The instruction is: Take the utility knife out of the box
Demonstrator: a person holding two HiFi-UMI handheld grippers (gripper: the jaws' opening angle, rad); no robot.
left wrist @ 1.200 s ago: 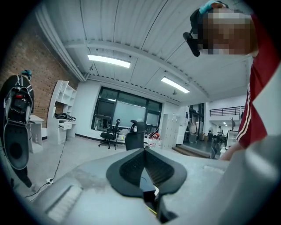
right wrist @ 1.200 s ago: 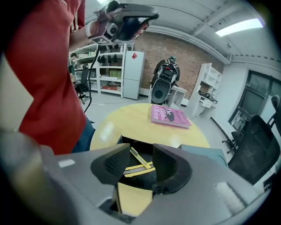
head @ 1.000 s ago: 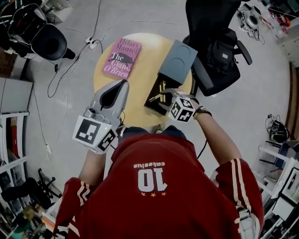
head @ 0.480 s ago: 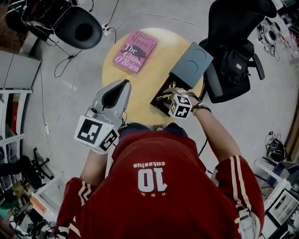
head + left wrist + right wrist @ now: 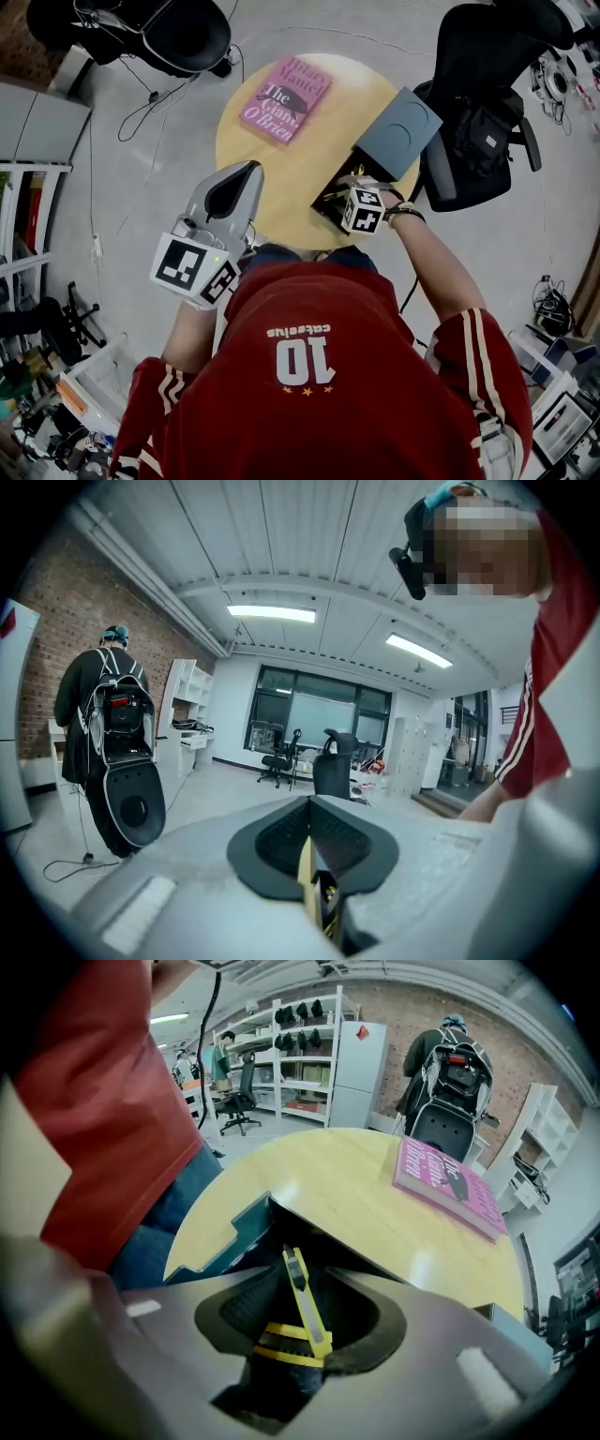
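The right hand-held gripper (image 5: 302,1271) points steeply down into the open box (image 5: 225,1237), which sits at the near right edge of the round wooden desk (image 5: 281,178). Its jaws stand wide apart and have just been closing a little. The yellow utility knife (image 5: 306,1305) lies between them inside the box's dark interior, running lengthwise away from this hand-held gripper, with a gap on either side, so the pads are not pressing on it. Yellow strips cross under the knife's near end; what they are cannot be told. Just beyond this hand-held gripper's tips, farther across the desk, the box's grey cover (image 5: 398,131) lies slid partway off. A black office chair (image 5: 483,112) stands on the floor beyond that. The left hand-held gripper (image 5: 247,173) is well apart from the box, off to the left of the right one. It is held in the air over the near edge of the desk and points almost level. Its jaws are pressed together with nothing between them. Ahead of its tips and a little to the right, on the far part of the desk, a pink book (image 5: 286,98) lies flat. It is well apart from both the knife and the box.
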